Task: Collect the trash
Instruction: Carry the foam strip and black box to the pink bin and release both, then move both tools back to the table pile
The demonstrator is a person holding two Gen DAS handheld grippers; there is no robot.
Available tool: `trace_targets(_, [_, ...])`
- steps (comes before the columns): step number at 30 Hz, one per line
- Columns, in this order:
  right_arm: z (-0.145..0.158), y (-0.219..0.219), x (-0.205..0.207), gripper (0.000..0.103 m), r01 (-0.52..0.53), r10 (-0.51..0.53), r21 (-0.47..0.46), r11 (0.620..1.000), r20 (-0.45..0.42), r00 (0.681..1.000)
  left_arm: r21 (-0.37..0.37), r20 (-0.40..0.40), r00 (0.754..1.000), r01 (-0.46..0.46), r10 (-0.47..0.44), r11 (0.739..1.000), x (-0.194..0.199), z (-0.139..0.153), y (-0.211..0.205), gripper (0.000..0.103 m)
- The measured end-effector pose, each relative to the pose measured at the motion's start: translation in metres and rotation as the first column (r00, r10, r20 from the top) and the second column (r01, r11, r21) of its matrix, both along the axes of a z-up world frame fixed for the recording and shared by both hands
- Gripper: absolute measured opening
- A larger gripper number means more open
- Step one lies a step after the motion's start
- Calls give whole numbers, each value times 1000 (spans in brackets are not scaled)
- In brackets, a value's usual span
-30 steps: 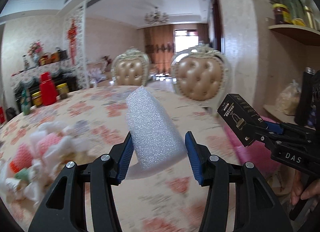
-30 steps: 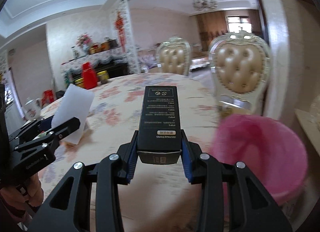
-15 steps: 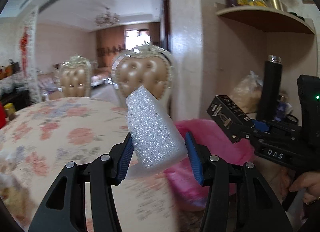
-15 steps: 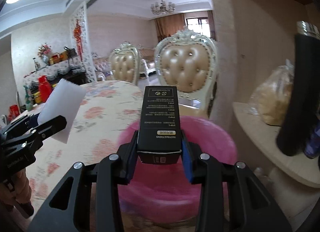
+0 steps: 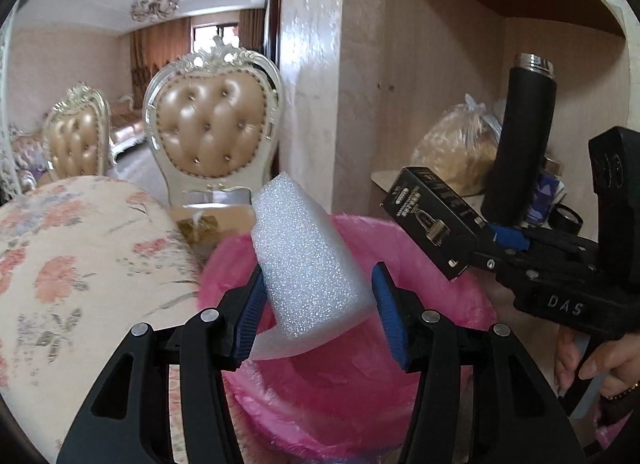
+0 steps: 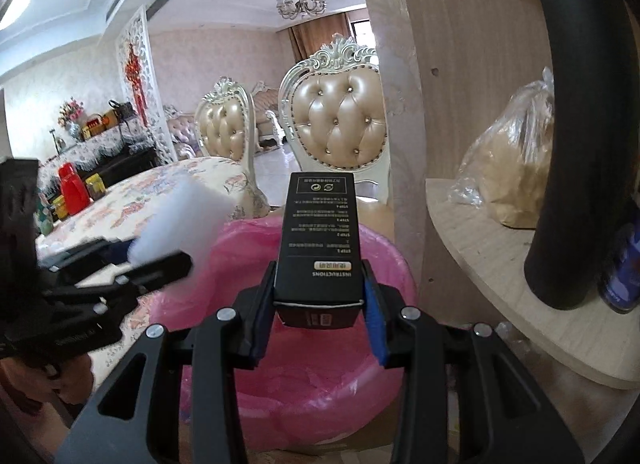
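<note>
foam block (image 5: pixel 308 264) sat pinched in the left gripper (image 5: pixel 316 304) over the pink-lined bin (image 5: pixel 452 300); it looked light and squashy, best held across its flat faces. the right gripper (image 6: pixel 318 304) clamped a stiff black carton (image 6: pixel 320 240) above the same bin.
</note>
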State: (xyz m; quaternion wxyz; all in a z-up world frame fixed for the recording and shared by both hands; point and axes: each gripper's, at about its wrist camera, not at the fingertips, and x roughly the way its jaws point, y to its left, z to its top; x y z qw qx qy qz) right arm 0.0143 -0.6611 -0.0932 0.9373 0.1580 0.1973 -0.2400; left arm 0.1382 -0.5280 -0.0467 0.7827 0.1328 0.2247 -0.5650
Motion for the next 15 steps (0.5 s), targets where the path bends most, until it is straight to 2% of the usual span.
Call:
trace_targets(1, [-1, -3, 2, 47, 3, -3, 6, 1000, 7, 1000, -1, -5, 1000, -4, 4, 1000, 2, -2, -1, 53])
trace_targets(2, [-2, -6, 1, 61, 0, 0, 18, 1000, 15, 1000, 2, -12, 1000, -13, 13, 1000, 5, -3, 0, 57])
trace_targets(3, [1, -1, 1, 66, 1, -2, 23, 1000, 23, 1000, 1, -16, 1000, -25, 25, 1000, 6, -3, 2, 58])
trace_targets(5, [3, 0, -3, 66, 18, -19, 26, 999, 40, 999, -11, -35, 998, -49, 49, 999, 11, 0, 10, 64])
trace_targets(9, [9, 7, -10, 66, 34, -36, 34, 999, 53, 998, -37, 4, 995, -98, 98, 995, 13, 12, 36, 75])
trace_targets(11, [12, 12, -11, 66, 37, -39, 31, 999, 54, 998, -56, 14, 990, -141, 142, 988, 14, 19, 56, 83])
trace_targets(15, [23, 32, -5, 72, 18, -19, 19, 1000, 62, 998, -83, 19, 971, -235, 237, 968, 17, 30, 98, 86])
